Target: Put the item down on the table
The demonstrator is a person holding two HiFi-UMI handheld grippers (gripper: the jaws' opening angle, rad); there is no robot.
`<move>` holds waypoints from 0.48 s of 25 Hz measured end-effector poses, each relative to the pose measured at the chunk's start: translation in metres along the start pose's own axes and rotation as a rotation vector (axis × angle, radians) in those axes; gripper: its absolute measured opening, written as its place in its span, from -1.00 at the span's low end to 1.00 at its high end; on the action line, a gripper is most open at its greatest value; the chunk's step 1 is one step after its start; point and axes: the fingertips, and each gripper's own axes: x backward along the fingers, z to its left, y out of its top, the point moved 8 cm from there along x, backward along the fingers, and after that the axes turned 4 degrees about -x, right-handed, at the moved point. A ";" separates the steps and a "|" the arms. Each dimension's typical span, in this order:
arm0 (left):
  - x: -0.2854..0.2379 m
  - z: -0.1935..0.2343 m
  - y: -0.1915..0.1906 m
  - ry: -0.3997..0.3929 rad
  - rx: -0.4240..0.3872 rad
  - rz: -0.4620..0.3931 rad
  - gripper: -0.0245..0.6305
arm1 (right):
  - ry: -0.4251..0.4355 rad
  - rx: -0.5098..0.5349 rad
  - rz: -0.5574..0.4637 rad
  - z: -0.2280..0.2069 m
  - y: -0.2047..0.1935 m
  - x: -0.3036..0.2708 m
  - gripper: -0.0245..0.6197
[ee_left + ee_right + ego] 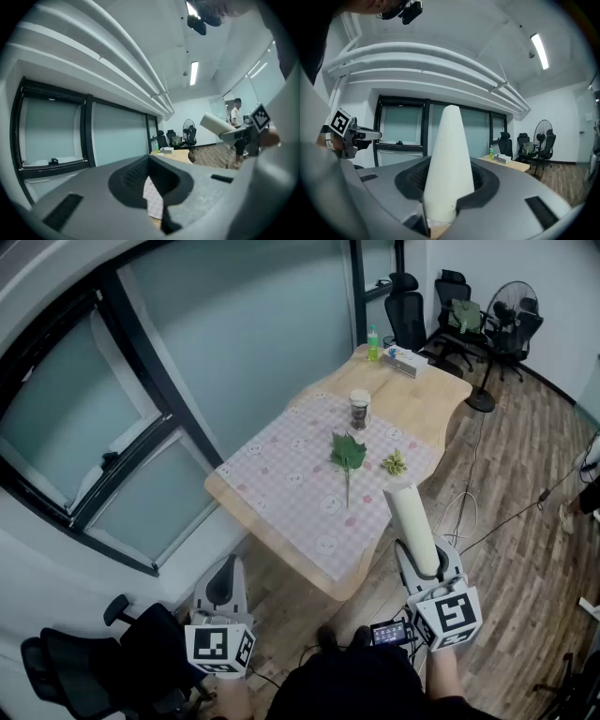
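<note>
1. Right gripper view: right gripper [440, 199] is clamping white tube [447, 154] by its base, frame centre.
2. Tube is seeming light, stiff, smooth, perhaps crushable; a low hold is suiting it.
3. Left gripper [157, 206] is idling, jaws nearly together, empty.

Right gripper [422, 557] is being held up, jaws clamped on white roll [408, 512]; left gripper [225, 566] is being held low, jaws together.

Table [298, 507] near half free; leaf [348, 454], plant [395, 463], jar [360, 410] block middle; bottle [373, 345], box [405, 361] beyond.
</note>
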 end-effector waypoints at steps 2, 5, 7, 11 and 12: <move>-0.003 -0.002 0.000 -0.005 0.002 0.001 -0.93 | -0.003 -0.003 0.001 -0.002 0.000 -0.001 -0.47; -0.007 -0.006 0.000 -0.010 0.001 0.004 -0.93 | 0.004 -0.009 0.009 -0.006 -0.004 -0.004 -0.46; -0.008 -0.007 0.000 -0.010 -0.002 0.009 -0.93 | 0.023 -0.020 0.014 -0.007 -0.009 -0.006 -0.46; -0.009 -0.013 -0.002 -0.013 -0.017 0.035 -0.93 | 0.059 -0.043 0.009 -0.007 -0.017 -0.009 -0.46; -0.010 -0.016 -0.004 -0.014 -0.025 0.043 -0.93 | 0.066 -0.042 0.010 -0.008 -0.020 -0.011 -0.46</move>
